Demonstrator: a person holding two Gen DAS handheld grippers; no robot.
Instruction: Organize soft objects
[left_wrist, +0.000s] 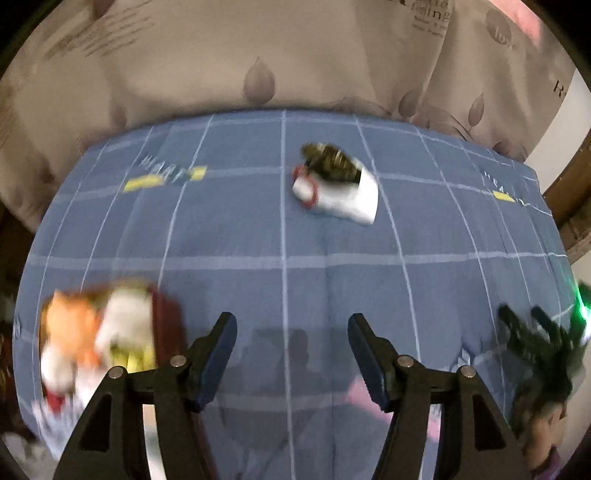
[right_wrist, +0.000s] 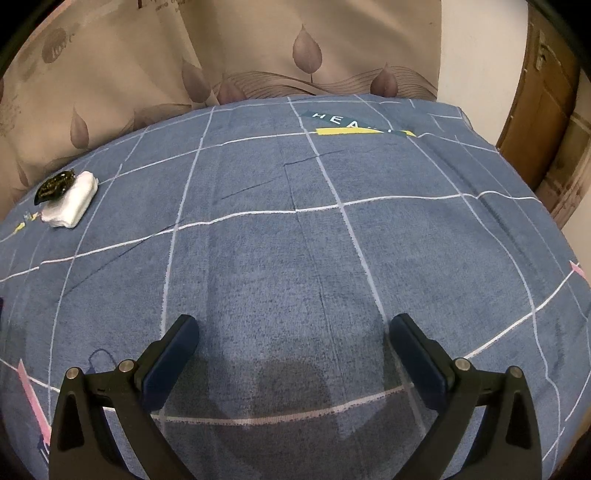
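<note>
A white soft bundle (left_wrist: 343, 197) with a dark patterned piece on top and a red band lies on the blue checked bedcover (left_wrist: 258, 236), well ahead of my left gripper (left_wrist: 291, 323), which is open and empty. A blurred pile of plush toys (left_wrist: 96, 332), orange, white and dark red, sits just left of that gripper. In the right wrist view the same white bundle (right_wrist: 72, 205) rests far left near the cover's edge. My right gripper (right_wrist: 293, 326) hangs open over bare bedcover (right_wrist: 295, 240), with nothing between its fingers.
A beige curtain with leaf prints (left_wrist: 258, 62) hangs behind the bed. At the lower right of the left wrist view, a dark blurred gripper with a green light (left_wrist: 546, 339). A wooden door (right_wrist: 546, 110) stands at the right beyond the bed's edge.
</note>
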